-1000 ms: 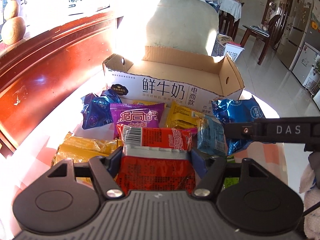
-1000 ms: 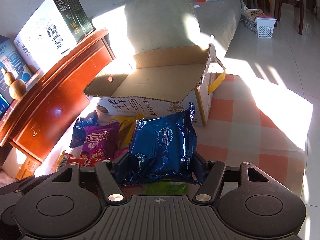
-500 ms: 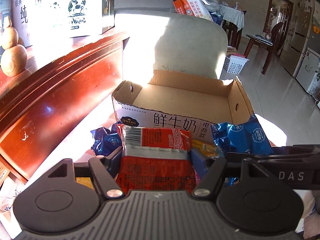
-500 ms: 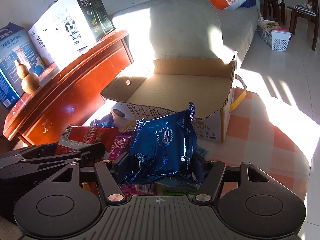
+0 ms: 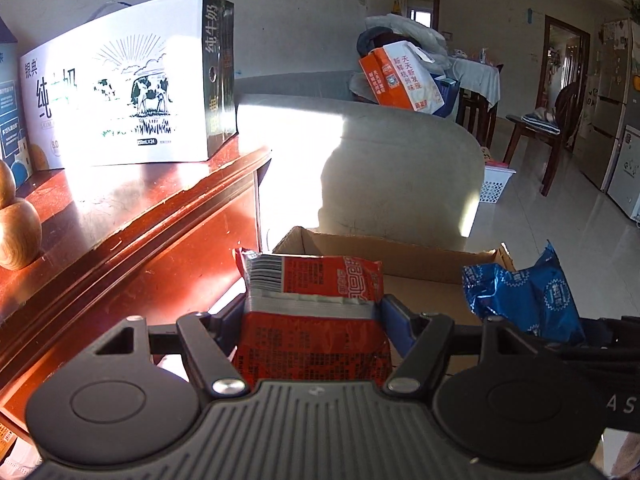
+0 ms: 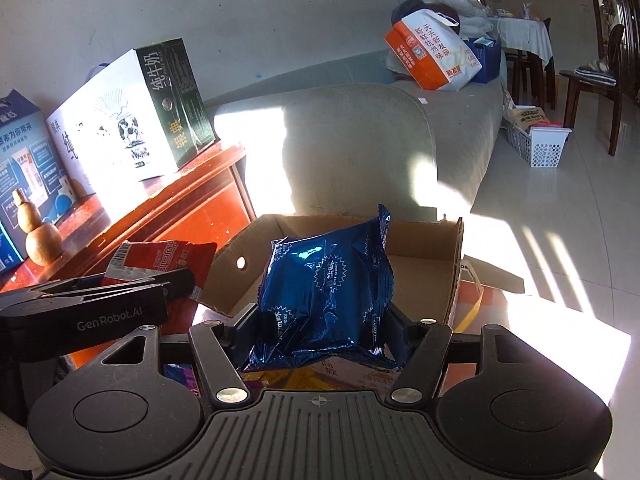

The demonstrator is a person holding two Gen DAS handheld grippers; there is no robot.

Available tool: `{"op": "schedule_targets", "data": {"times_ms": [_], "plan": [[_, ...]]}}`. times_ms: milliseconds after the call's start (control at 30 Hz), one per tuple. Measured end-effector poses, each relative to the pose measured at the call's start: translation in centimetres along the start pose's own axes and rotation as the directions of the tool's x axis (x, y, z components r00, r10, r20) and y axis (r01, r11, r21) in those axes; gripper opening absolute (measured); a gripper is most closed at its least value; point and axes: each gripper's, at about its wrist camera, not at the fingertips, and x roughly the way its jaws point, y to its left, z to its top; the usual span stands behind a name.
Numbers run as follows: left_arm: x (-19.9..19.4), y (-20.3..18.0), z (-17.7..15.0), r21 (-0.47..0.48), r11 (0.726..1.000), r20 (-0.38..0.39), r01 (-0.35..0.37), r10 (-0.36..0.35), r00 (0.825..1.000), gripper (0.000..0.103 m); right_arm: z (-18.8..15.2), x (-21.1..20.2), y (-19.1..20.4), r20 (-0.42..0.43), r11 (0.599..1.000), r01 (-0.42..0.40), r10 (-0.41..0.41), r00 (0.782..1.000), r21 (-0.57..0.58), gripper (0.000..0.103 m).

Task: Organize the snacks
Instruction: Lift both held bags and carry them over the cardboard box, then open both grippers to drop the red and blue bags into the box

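1. Comparing the current views with those from 1 second ago, we find both packets raised clear of the snack pile and now in front of the open cardboard box [image 6: 420,240]. The pile has dropped out of the left wrist view; in the right wrist view only a few wrappers show below the held packet.
2. The left gripper [image 5: 314,312] is clamped on the red snack packet [image 5: 316,312]. Its blue pads press both side edges, and the packet stands upright with the barcode end uppermost.
3. The right gripper [image 6: 320,320] is clamped on the blue foil packet [image 6: 324,280]. The jaws pinch its lower half, and the upper half stands free above them.
4. Grip has not altered over the last second: each packet sits between its jaws as it did before.
5. The box was seen from above 1 second ago, with its printed front wall in full view. Now we see mainly its rim and inner walls beyond the packets. The interior that shows appears empty.
6. Both grippers are side by side, the left one beside the wooden cabinet [image 5: 140,240].
7. We judge the pick-up step complete for 2 packets. What remains is carrying them over the rim and releasing them inside.
8. Risk: the 2 grippers are close together, so we judge that simultaneous release may cause contact.
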Motion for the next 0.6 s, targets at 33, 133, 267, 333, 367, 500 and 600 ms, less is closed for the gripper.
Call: {"op": "schedule_targets", "data": {"times_ms": [33, 133, 267, 333, 367, 500, 600], "plan": [[0.3, 0.0, 0.2, -0.003, 1.0, -0.001, 0.005, -0.005, 1.0, 0.07, 0.1, 0.2, -0.1, 0.001, 1.0, 0.0, 0.0, 1.0, 0.0, 0.065], [1.3, -0.2, 0.9, -0.002, 1.0, -0.001, 0.019, -0.019, 1.0, 0.07, 0.4, 0.7, -0.5, -0.003, 1.0, 0.003, -0.003, 1.0, 0.021, 0.065], [2.4, -0.5, 1.7, 0.0, 0.999, 0.005, 0.033, -0.033, 0.999, 0.07, 1.1, 1.3, -0.8, 0.015, 0.999, 0.013, -0.014, 1.0, 0.033, 0.065], [3.0, -0.7, 2.0, -0.006, 0.999, 0.001, 0.043, -0.043, 0.999, 0.07, 1.4, 1.8, -1.2, 0.014, 0.999, 0.019, -0.02, 1.0, 0.05, 0.065], [3.5, -0.8, 2.2, -0.007, 0.999, -0.003, 0.05, -0.05, 0.999, 0.07, 1.5, 2.1, -1.5, 0.012, 0.998, 0.023, -0.024, 1.0, 0.063, 0.065], [5.5, -1.2, 2.5, -0.017, 0.998, -0.026, 0.065, -0.065, 0.998, 0.07, 1.9, 3.4, -2.4, -0.006, 0.994, 0.034, -0.034, 0.999, 0.107, 0.065], [7.3, -1.4, 2.5, -0.049, 0.995, -0.048, 0.09, -0.092, 0.995, 0.07, 1.9, 4.5, -2.9, -0.015, 0.988, 0.051, -0.049, 0.999, 0.144, 0.066]]}}
